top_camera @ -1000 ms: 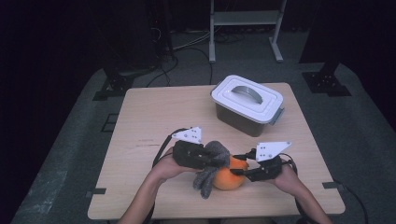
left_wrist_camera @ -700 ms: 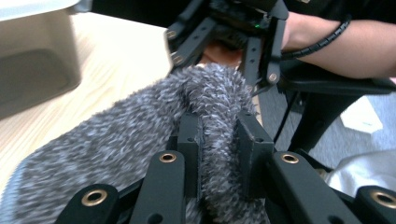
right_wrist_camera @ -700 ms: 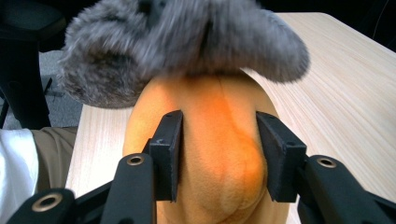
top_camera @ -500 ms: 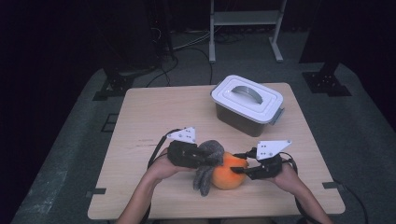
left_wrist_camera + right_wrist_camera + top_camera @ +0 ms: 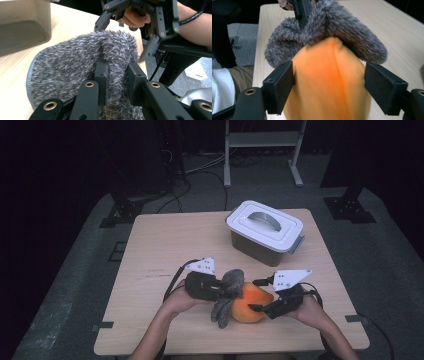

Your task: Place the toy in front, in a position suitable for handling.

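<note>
An orange stuffed cushion (image 5: 252, 309) lies near the table's front edge, with a grey fuzzy cloth (image 5: 222, 312) draped over its left end. My left gripper (image 5: 225, 292) is shut on a fold of that fuzzy cloth (image 5: 67, 67), pinched between both pads. My right gripper (image 5: 256, 295) reaches in from the right. Its jaws have just been opening and now stand wide on either side of the orange cushion (image 5: 329, 80). The left pad is close against it and the right pad is clear of it. The fuzzy cloth (image 5: 337, 22) covers the cushion's far end.
A grey bin with a white handled lid (image 5: 265, 232) stands behind on the right half of the wooden table (image 5: 165, 245). A metal stand (image 5: 262, 150) and cables are on the floor beyond. The person's forearms come in over the front edge.
The right gripper's jaws have spread wider around the orange cushion. Both hands have stayed about where they were, and the left still pinches the fuzzy cloth.
</note>
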Demonstrator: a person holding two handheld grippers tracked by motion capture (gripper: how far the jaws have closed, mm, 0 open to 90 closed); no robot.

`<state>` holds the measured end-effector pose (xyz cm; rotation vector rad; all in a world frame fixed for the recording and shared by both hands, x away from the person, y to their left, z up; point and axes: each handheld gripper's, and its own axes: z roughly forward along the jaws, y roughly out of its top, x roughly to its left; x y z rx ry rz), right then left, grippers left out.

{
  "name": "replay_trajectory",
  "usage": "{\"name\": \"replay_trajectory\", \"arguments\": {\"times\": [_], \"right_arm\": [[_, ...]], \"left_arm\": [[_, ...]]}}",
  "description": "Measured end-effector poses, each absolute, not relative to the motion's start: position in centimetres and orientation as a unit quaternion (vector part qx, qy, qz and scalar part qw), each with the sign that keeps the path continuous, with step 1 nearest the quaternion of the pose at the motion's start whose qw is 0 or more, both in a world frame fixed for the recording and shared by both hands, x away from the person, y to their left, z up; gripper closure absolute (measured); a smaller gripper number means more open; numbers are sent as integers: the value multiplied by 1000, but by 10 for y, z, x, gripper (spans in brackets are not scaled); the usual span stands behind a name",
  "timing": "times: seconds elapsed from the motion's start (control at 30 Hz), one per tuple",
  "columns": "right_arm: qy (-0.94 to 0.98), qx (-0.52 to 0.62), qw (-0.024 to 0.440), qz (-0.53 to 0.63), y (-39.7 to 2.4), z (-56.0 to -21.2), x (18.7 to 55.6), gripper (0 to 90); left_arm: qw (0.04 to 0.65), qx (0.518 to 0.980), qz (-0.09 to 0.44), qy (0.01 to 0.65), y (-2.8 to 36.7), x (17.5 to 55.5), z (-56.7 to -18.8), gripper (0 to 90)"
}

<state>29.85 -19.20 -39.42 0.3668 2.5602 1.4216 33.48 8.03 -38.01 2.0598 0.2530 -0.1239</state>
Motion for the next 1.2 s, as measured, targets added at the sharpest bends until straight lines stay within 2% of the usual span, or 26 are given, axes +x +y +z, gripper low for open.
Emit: {"name": "replay_trajectory", "arguments": {"times": [0.1, 0.17, 0.27, 0.33, 0.4, 0.5, 0.87, 1.0, 1.2], "right_arm": [[871, 132, 90, 465, -184, -394, 300, 197], [874, 137, 88, 458, -183, -395, 301, 220], [873, 152, 71, 458, -182, -401, 303, 340], [877, 143, 76, 452, -179, -405, 301, 427], [883, 122, 93, 445, -177, -404, 299, 474], [877, 118, 92, 456, -178, -401, 299, 529], [846, 101, 56, 520, -157, -394, 313, 561], [851, 96, 45, 514, -151, -402, 318, 556], [854, 96, 47, 508, -161, -410, 320, 544]], "left_arm": [[504, 856, -52, 101, 76, 334, -379, 734], [506, 855, -56, 101, 75, 333, -380, 734], [507, 854, -55, 101, 74, 333, -383, 737], [507, 854, -61, 102, 72, 332, -386, 741], [513, 850, -61, 103, 74, 331, -387, 741], [516, 849, -57, 103, 79, 331, -382, 745], [521, 847, -27, 103, 105, 324, -353, 748], [502, 857, -27, 114, 107, 327, -363, 748], [525, 840, -51, 125, 107, 334, -377, 750]]}}
